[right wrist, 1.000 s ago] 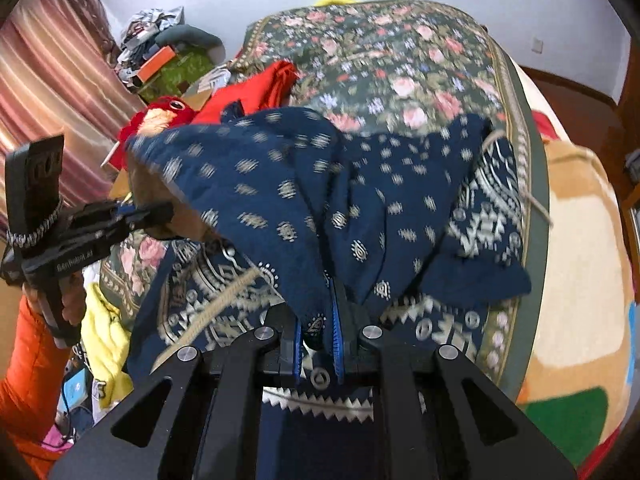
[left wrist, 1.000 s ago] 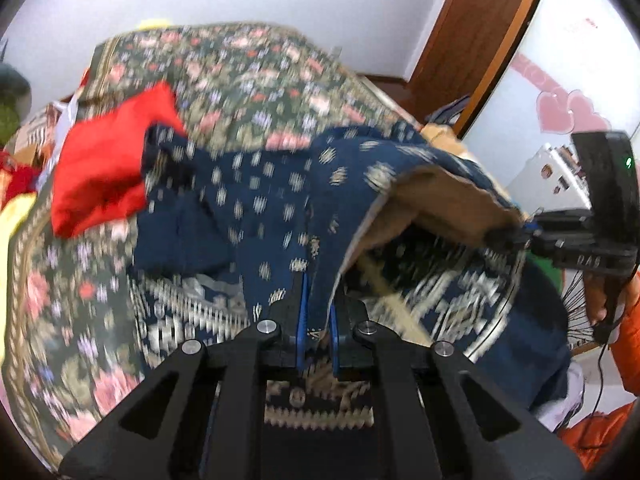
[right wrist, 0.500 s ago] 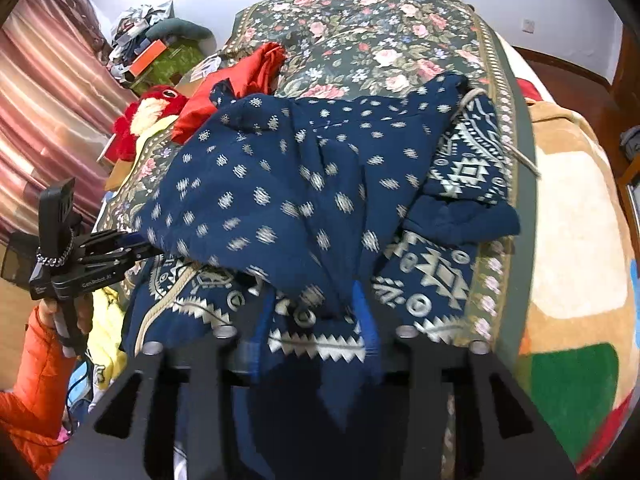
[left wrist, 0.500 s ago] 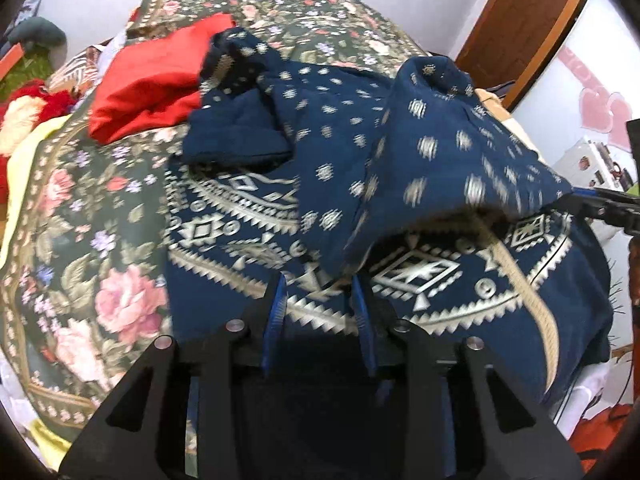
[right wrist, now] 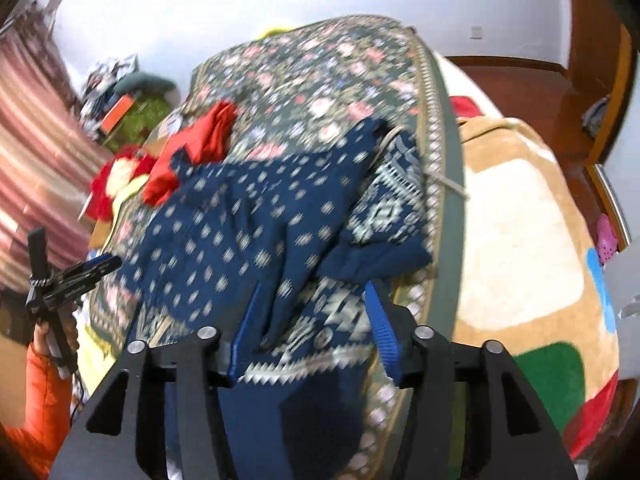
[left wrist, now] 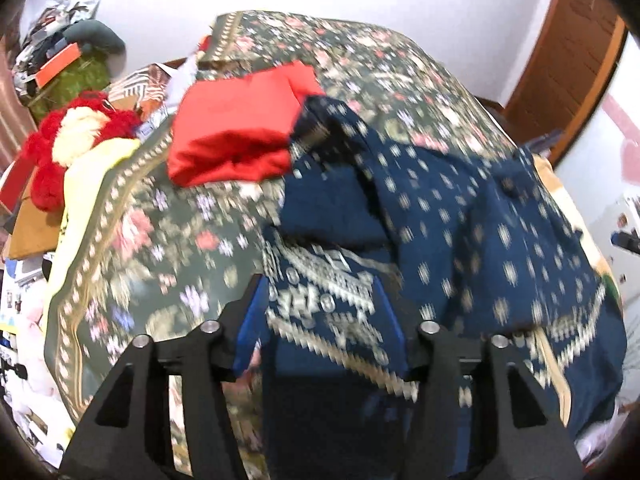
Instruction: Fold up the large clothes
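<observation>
Opening over the navy garment (left wrist: 460, 216), both grippers' fingers (left wrist: 248, 320) (right wrist: 380, 324) stand apart, its hem between them.

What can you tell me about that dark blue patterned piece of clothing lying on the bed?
The navy garment is soft fabric with small pale dots above and a wide cream geometric band near its hem. It lies crumpled and partly folded over itself on the floral bedspread, hem hanging over the near edge. Its far corner meets a folded red cloth. A tan cord trails from one side. Both grippers' blue fingers are opening either side of it, not pinching.
</observation>
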The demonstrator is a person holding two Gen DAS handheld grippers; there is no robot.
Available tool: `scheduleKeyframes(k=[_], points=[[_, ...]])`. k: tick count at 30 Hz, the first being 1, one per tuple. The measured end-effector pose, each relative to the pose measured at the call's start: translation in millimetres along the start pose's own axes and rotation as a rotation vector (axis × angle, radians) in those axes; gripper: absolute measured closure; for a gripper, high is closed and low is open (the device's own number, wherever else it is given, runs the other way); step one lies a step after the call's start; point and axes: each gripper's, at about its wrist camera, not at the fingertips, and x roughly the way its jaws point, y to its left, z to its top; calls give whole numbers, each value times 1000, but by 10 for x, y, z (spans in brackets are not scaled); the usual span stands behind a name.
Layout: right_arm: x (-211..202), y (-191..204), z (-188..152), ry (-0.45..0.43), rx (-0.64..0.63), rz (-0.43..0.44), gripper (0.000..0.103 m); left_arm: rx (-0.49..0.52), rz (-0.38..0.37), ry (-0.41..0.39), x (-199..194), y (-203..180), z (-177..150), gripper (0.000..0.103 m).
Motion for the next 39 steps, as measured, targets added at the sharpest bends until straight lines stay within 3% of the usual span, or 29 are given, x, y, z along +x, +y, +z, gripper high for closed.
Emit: scheduleKeyframes(k=[8, 15, 20, 24, 29, 33, 34, 37, 39], points=[[206, -406, 261, -6, 157, -27, 49, -102, -60, 46, 511, 205, 376, 41], [613, -728, 394, 61, 235, -53, 49, -195, -106, 166, 1201, 350, 516, 41], [947, -890, 486, 123, 277, -49, 49, -239, -147, 199, 1520, 410, 603, 38], [1162, -974, 544, 155, 301, -22, 49, -269, -191, 201, 1735, 430, 708, 33], [1232, -975, 600, 131, 295, -11, 44, -283, -212, 167, 1863, 420, 867, 23], [1285, -958, 650, 114, 279, -4, 41, -327, -234, 145, 1949, 428, 948, 23], [1297, -959, 666, 109, 279, 2, 41, -341, -247, 145, 1967, 434, 956, 24], [1367, -944, 712, 109, 302, 38, 48, -353, -258, 160, 1948, 405, 980, 53], [1394, -956, 736, 124, 323, 78, 75, -355, -257, 152, 1884, 366, 977, 68]])
